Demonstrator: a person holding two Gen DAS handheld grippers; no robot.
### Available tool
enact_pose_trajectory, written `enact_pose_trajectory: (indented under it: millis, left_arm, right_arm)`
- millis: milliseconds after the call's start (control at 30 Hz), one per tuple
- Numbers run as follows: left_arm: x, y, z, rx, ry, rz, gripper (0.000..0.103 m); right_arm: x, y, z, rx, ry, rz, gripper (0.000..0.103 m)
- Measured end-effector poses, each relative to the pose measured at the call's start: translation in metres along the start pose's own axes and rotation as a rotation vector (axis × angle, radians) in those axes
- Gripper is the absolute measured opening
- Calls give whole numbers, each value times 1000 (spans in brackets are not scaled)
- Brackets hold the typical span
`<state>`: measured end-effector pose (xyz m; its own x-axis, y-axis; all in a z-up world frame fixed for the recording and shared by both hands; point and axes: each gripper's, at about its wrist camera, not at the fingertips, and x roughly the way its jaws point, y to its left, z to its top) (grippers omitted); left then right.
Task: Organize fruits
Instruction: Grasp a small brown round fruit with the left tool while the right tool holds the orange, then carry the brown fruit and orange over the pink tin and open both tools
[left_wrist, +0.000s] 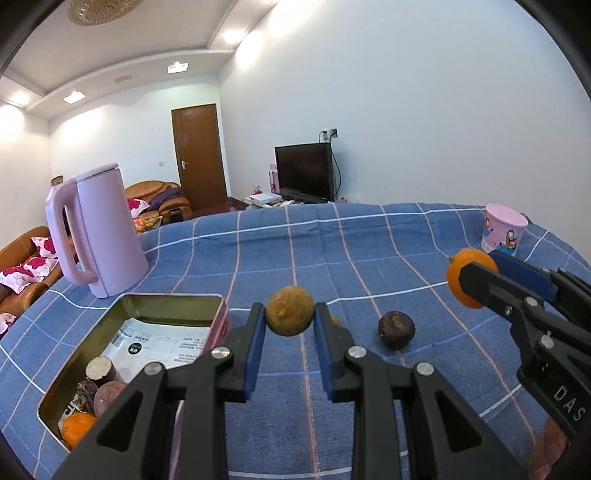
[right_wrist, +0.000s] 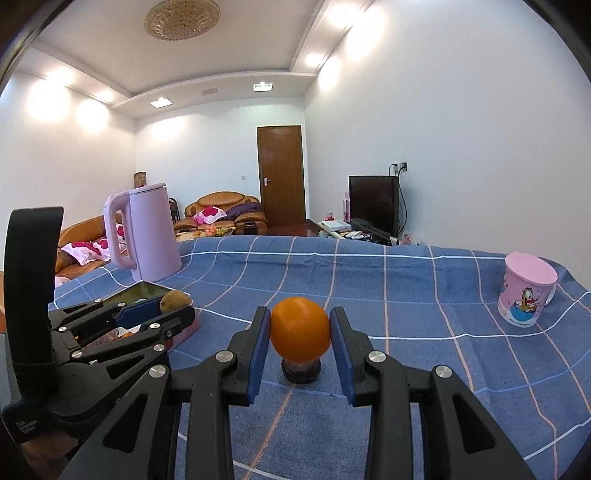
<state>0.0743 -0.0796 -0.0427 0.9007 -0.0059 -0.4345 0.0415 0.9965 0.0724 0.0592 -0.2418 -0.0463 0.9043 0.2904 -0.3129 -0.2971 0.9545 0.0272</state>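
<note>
— Across the table, what's largest?

— A blue checked cloth (left_wrist: 369, 240) covers it. On it at far left stands a lilac kettle (left_wrist: 99, 229), and near it an open tin box (left_wrist: 173, 306) with a printed sheet, an orange and some dark fruits inside. A pink cartoon cup (left_wrist: 504, 229) sits at far right.

— And the grippers?

— The left gripper (left_wrist: 290, 325) is clenched on a yellow-brown fruit (left_wrist: 290, 312), held above the cloth just right of the tin. The right gripper (right_wrist: 300, 332) grasps an orange fruit (right_wrist: 300, 330), also lifted clear.

— Anything left loose?

— A dark purple fruit (left_wrist: 396, 329) lies on the cloth between the two grippers.
</note>
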Motion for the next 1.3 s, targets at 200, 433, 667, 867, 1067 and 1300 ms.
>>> enact_pose_trajectory:
  millis: [200, 433, 667, 867, 1067, 1300]
  left_arm:
    - [-5, 1, -1, -5, -22, 8, 28]
    - [-7, 4, -2, -8, -18, 9, 28]
    - [-10, 22, -6, -14, 4, 26, 28]
    - [-10, 54, -4, -49, 40, 43, 28]
    - [-9, 86, -5, -89, 59, 75, 28]
    - [-8, 113, -2, -114, 77, 100, 28]
  right_arm:
    - [-4, 3, 0, -11, -19, -12, 35]
    - [-1, 4, -1, -17, -12, -14, 35]
    - [14, 13, 2, -4, 46, 35, 35]
    - [30, 38, 9, -12, 81, 107, 35]
    - [46, 72, 15, -64, 94, 158, 35]
    - [62, 100, 20, -99, 112, 203, 35]
